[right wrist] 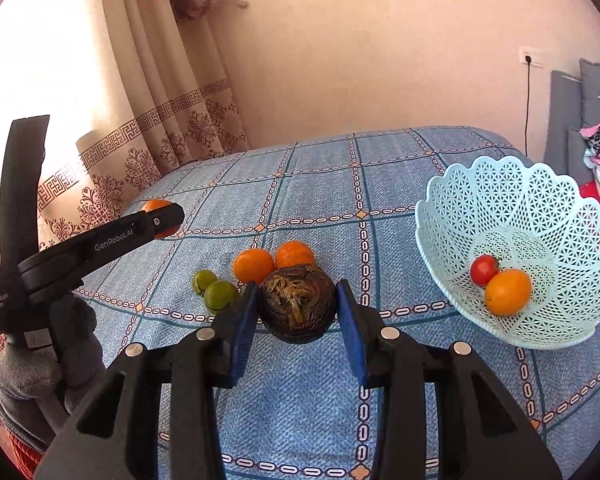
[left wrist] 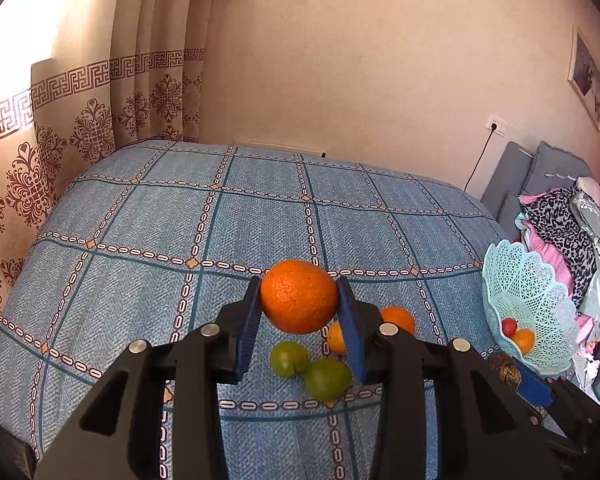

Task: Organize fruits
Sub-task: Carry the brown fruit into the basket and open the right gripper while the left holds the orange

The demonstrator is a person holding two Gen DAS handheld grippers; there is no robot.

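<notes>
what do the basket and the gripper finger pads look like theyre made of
Basket: looks like moulded plastic, pale blue with a slight sheen; the regular lattice holes and scalloped rim suggest it. Finger pads: dark blue, matte, finely ribbed, probably rubber or soft plastic, though the look leaves that open.

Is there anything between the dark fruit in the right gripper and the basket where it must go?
Nothing visible. The right gripper holds the dark fruit, and only bare tablecloth lies between it and the basket to its right. The loose oranges and green fruits lie on the other side.
</notes>
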